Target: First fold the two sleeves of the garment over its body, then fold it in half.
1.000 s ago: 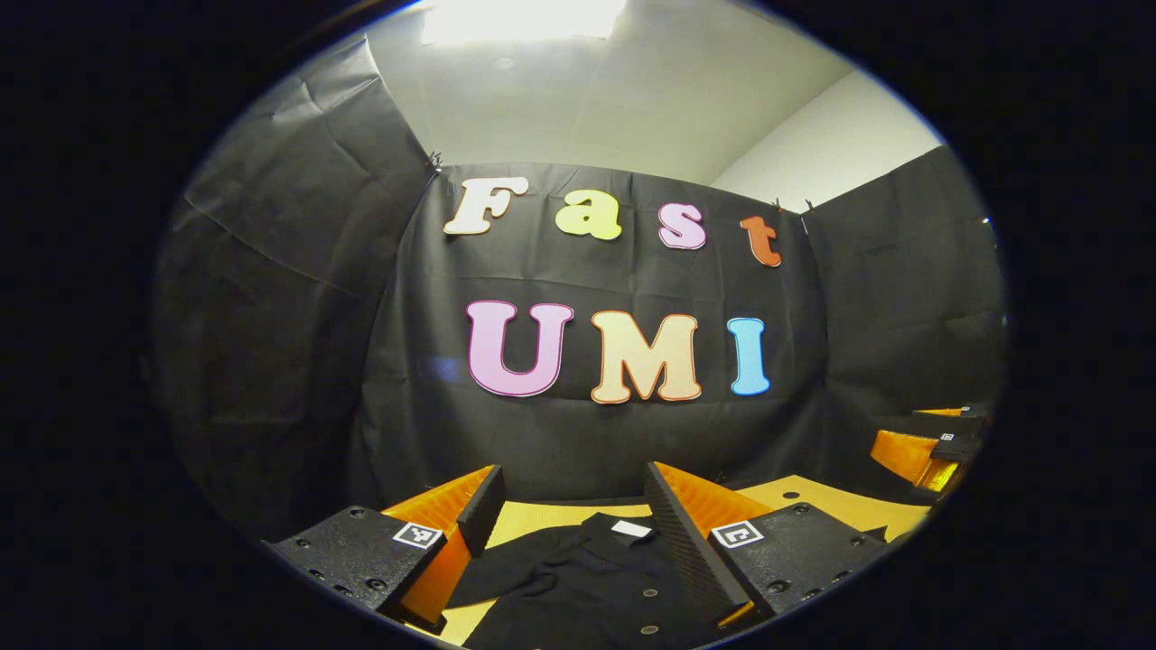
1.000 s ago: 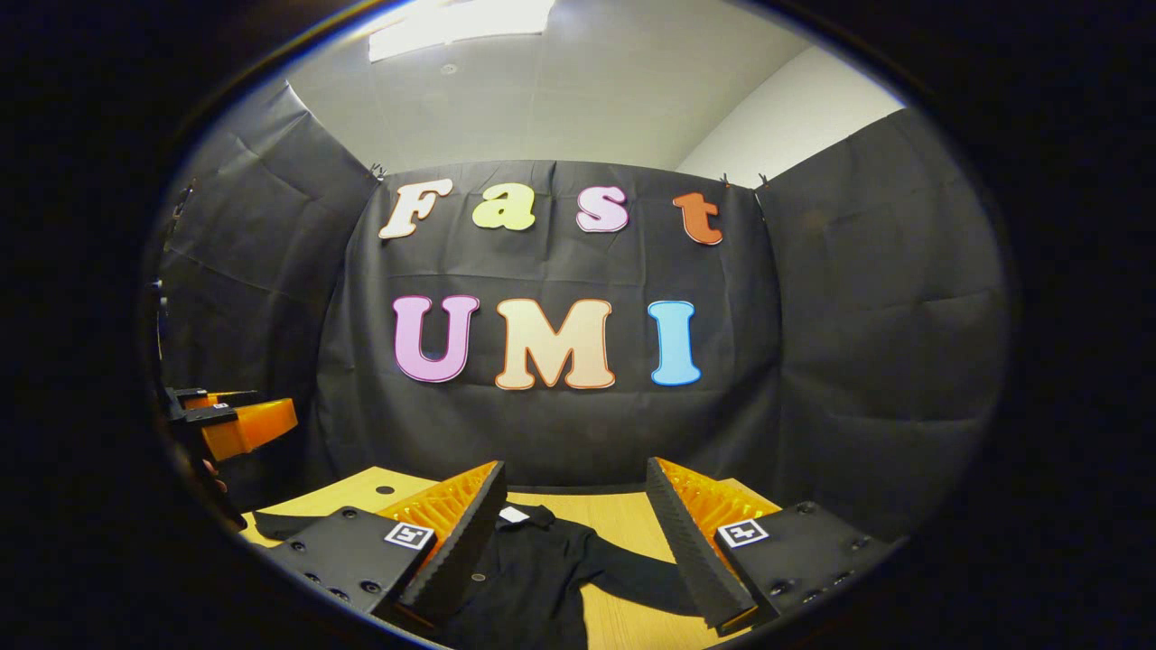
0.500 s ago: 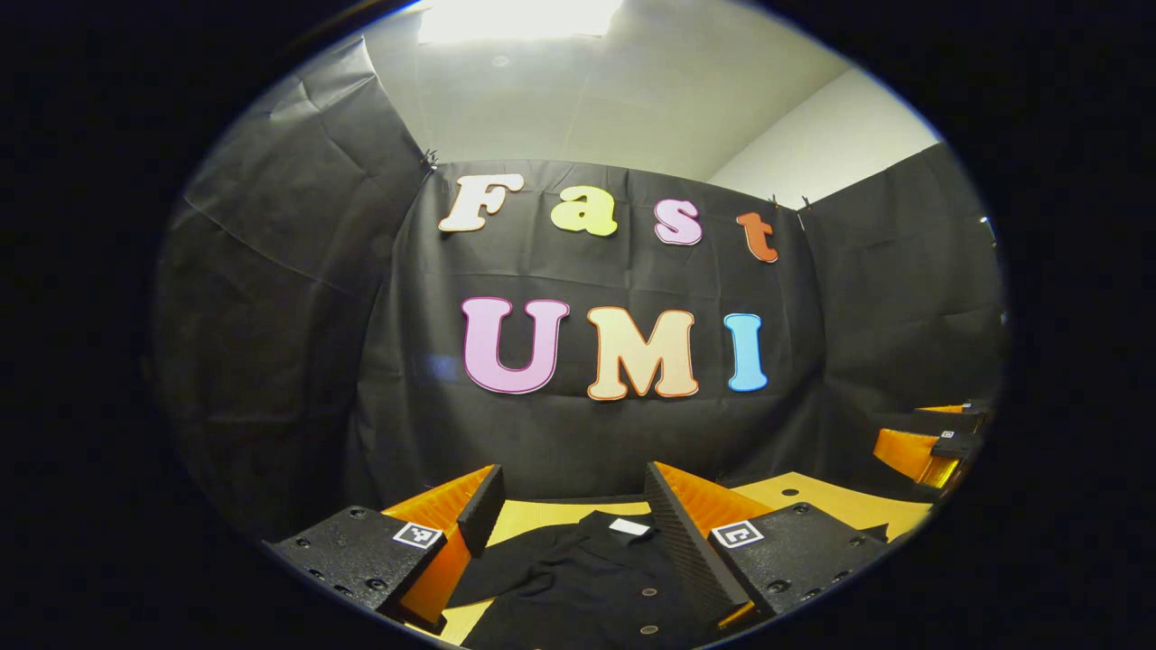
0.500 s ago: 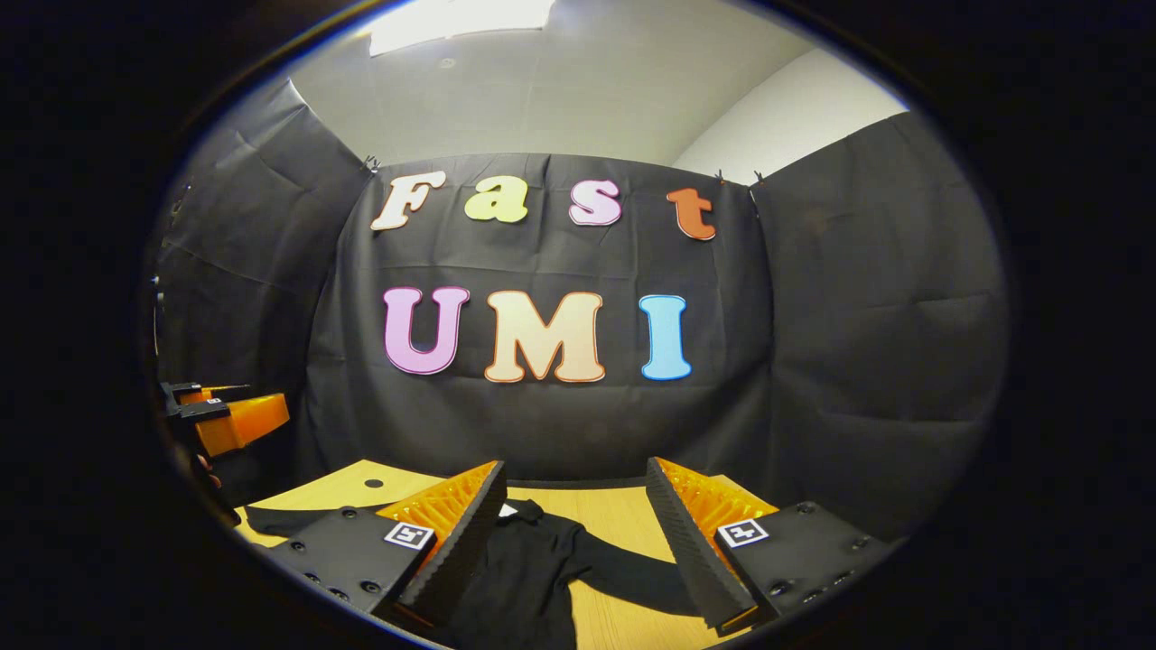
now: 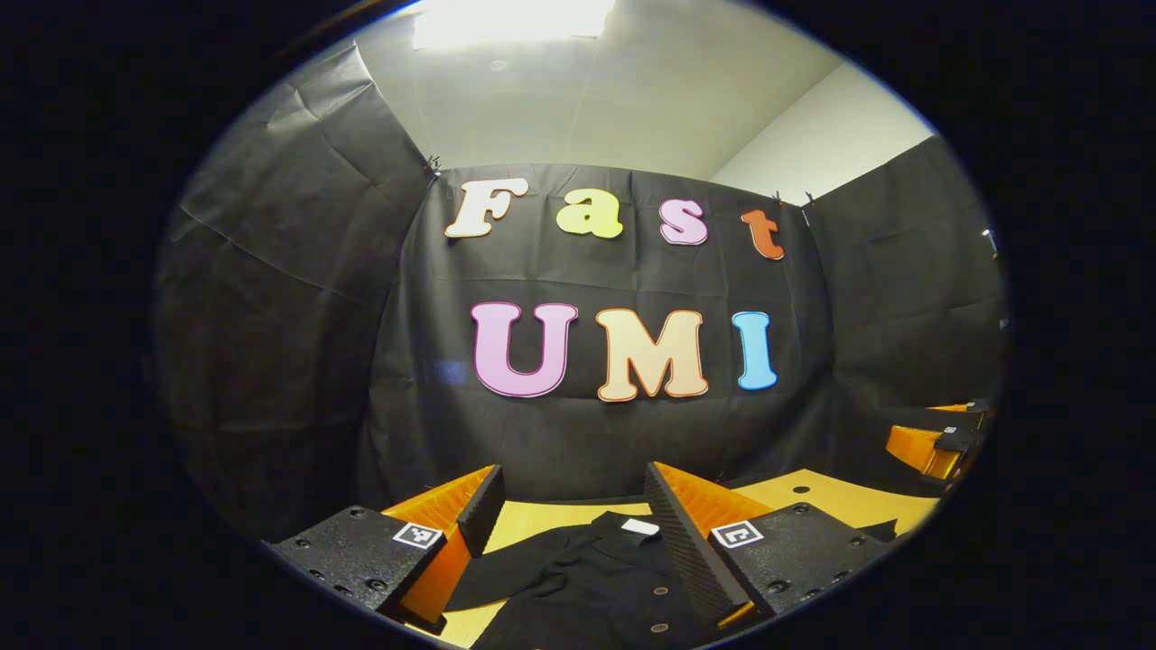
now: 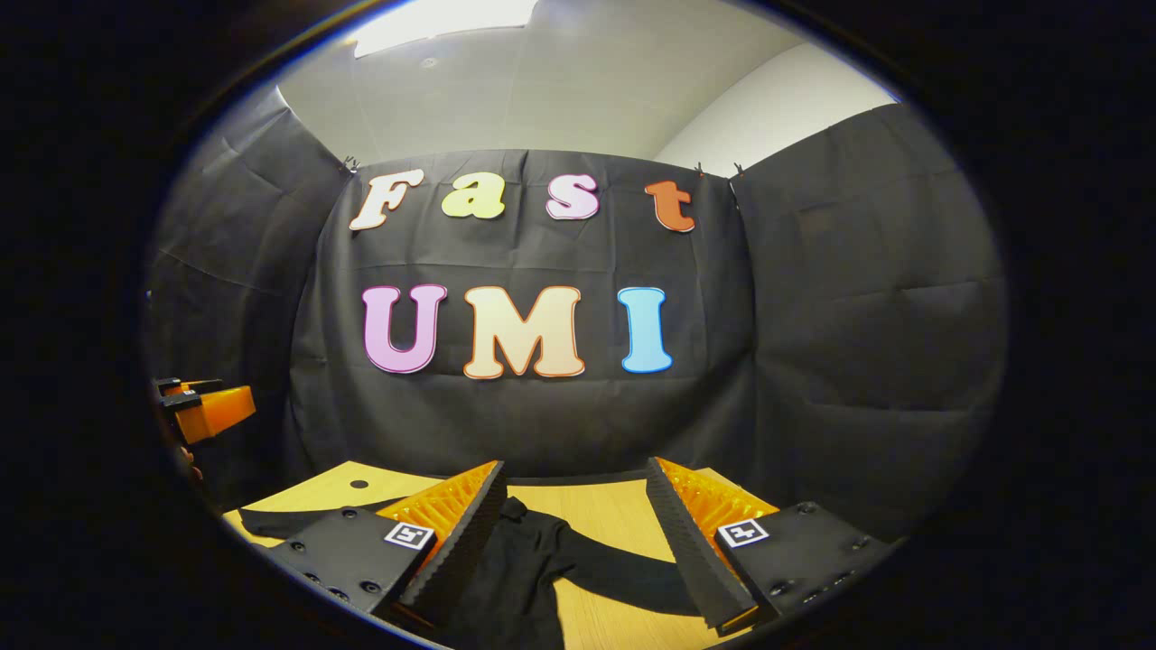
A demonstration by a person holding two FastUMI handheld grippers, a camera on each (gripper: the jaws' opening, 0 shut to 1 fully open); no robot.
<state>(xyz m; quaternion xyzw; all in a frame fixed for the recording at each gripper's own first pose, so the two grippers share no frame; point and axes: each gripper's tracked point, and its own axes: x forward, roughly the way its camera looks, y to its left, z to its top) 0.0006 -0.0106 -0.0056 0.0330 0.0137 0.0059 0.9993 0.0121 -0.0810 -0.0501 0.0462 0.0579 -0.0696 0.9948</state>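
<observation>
While the right gripper (image 6: 573,524) swings slightly right since a second ago, both grippers hover spread and empty above the shirt (image 5: 578,578), flat on the table (image 6: 614,510), sleeves unfolded, so folding hasn't started.

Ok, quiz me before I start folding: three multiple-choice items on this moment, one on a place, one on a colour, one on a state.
1. Where does the shirt lie?
A. on the table
B. hung on the wall
C. held up in a gripper

2. What colour is the shirt?
A. white
B. black
C. red

3. How do the left gripper and right gripper stand?
A. both shut on a sleeve
B. one open, one shut
C. both open, holding nothing

Answers:
1 A, it lies spread on the wooden top in both views.
2 B, the cloth is black with a pale neck tag.
3 C, each pair of fingers stands wide apart above the shirt, and the right sleeve lies unfolded.
</observation>
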